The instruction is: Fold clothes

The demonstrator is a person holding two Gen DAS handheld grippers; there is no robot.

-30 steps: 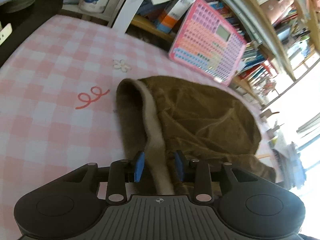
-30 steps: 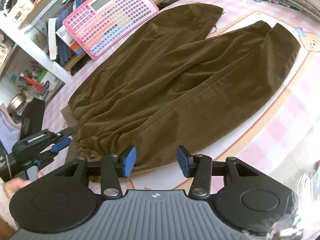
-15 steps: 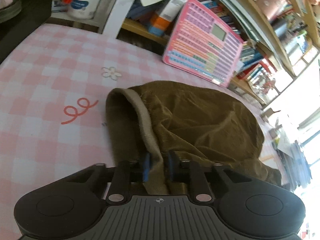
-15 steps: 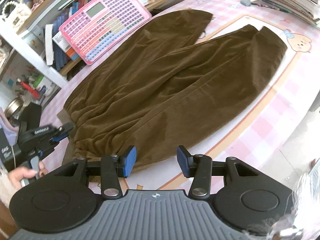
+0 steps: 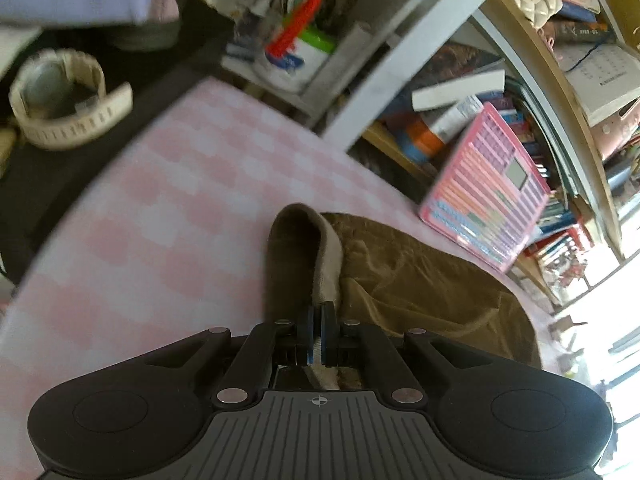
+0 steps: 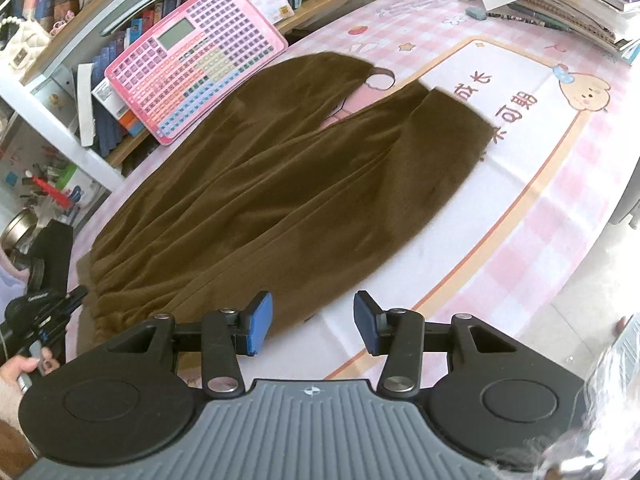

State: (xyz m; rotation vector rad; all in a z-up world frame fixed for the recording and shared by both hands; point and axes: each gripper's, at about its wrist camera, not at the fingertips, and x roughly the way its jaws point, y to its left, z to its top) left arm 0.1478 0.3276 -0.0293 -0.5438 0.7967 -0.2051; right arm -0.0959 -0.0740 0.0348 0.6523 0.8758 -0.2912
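Brown corduroy trousers (image 6: 280,184) lie spread on the pink checked tablecloth (image 6: 540,208), waistband at the left, legs pointing to the far right. In the left wrist view my left gripper (image 5: 318,320) is shut on the trousers' beige-lined waistband (image 5: 328,264) and lifts it off the table. The left gripper also shows in the right wrist view (image 6: 76,298) at the waistband's edge. My right gripper (image 6: 312,320) is open and empty, above the trousers' near edge.
A pink keyboard toy (image 6: 196,56) leans on the bookshelf behind the trousers. Books and papers (image 6: 560,4) are stacked at the far right. A black box (image 6: 52,248) stands at the left table end. The table's near edge (image 6: 592,264) runs at the right.
My left gripper has closed on the waistband and raised it, the view tilting up. The trousers' legs have slid to the left. My right gripper stays open.
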